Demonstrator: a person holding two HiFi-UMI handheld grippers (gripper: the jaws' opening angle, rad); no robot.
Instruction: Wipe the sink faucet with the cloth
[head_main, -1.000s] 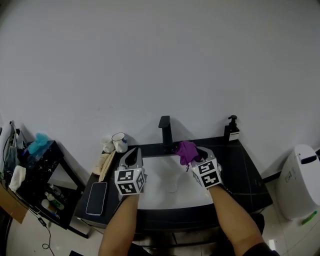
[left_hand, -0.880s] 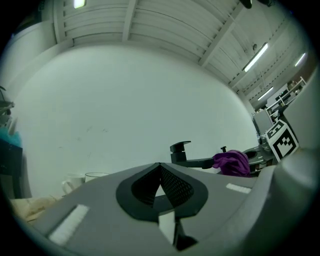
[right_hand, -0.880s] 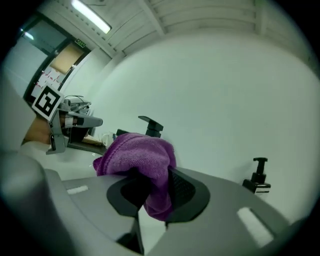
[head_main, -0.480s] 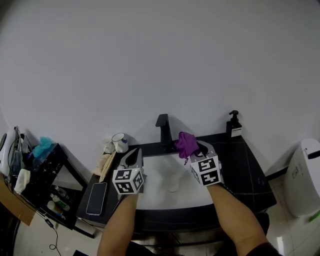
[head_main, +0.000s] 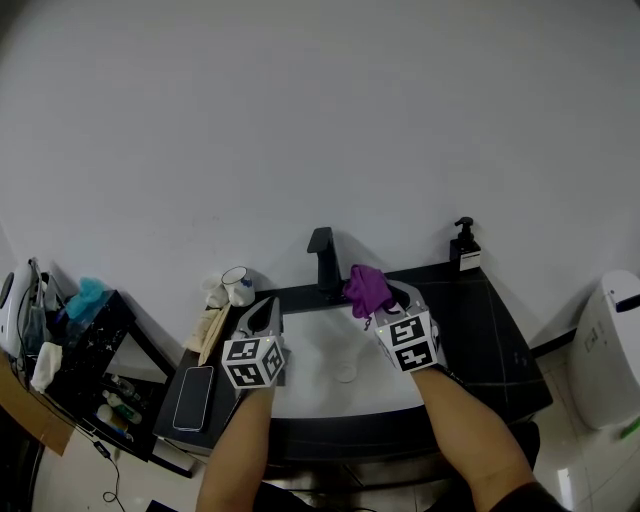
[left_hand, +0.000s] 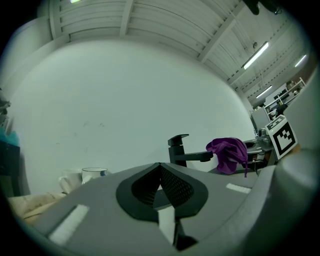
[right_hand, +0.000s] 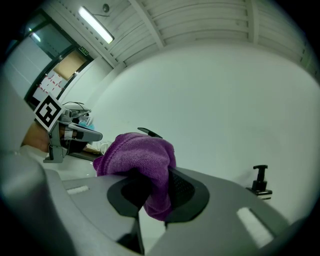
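The head view looks from high above and in front of the faucet (head_main: 322, 262), steeply down. It is far enough to hold the whole sink (head_main: 310, 350) and the wall (head_main: 320, 120) behind the faucet. The left gripper view sits low, to the left of the faucet. It looks along the left hand-held gripper (head_main: 268, 304) and sees the faucet from the side. The right gripper view sits low, to the right of the faucet, very near to the cloth (head_main: 366, 288), which covers most of the faucet. All three views share the faucet and the cloth.
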